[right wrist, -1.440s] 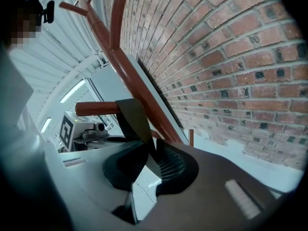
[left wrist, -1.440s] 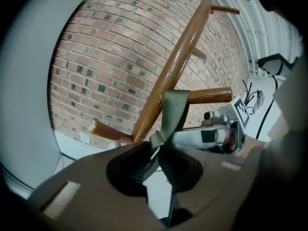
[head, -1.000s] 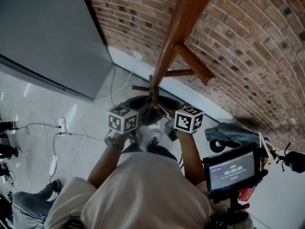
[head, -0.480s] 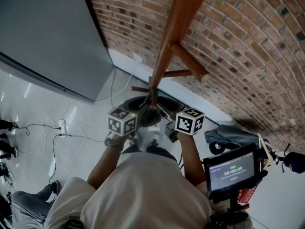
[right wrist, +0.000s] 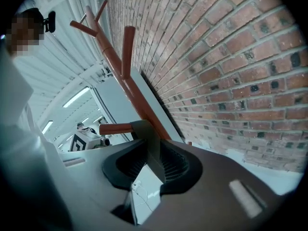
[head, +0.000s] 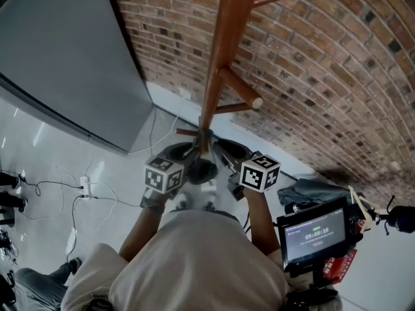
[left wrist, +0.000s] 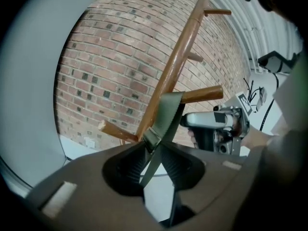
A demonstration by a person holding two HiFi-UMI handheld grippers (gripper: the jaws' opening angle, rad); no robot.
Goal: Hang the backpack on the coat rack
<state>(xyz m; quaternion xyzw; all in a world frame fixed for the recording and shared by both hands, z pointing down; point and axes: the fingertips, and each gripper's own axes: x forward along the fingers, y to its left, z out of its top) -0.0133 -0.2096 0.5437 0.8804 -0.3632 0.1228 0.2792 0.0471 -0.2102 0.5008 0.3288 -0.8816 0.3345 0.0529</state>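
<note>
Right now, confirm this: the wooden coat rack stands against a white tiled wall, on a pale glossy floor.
Wrong on the wall: the head view shows the wall behind the wooden coat rack is red brick, not white tile. The rack does stand on a pale glossy floor.

The coat rack (head: 219, 57) stands on the floor (head: 117, 167), just in front of the brick wall (head: 337, 76). A large panel (head: 58, 50) stands to the rack's left. Cables (head: 107, 185) and a power strip (head: 84, 172) lie on the floor, left of the rack's foot. The backpack strap (left wrist: 168, 114) lies over a lower peg (left wrist: 204, 94), close against the rack's pole. A small screen (head: 316, 230) sits to the rack's right, nearer the person.
</note>
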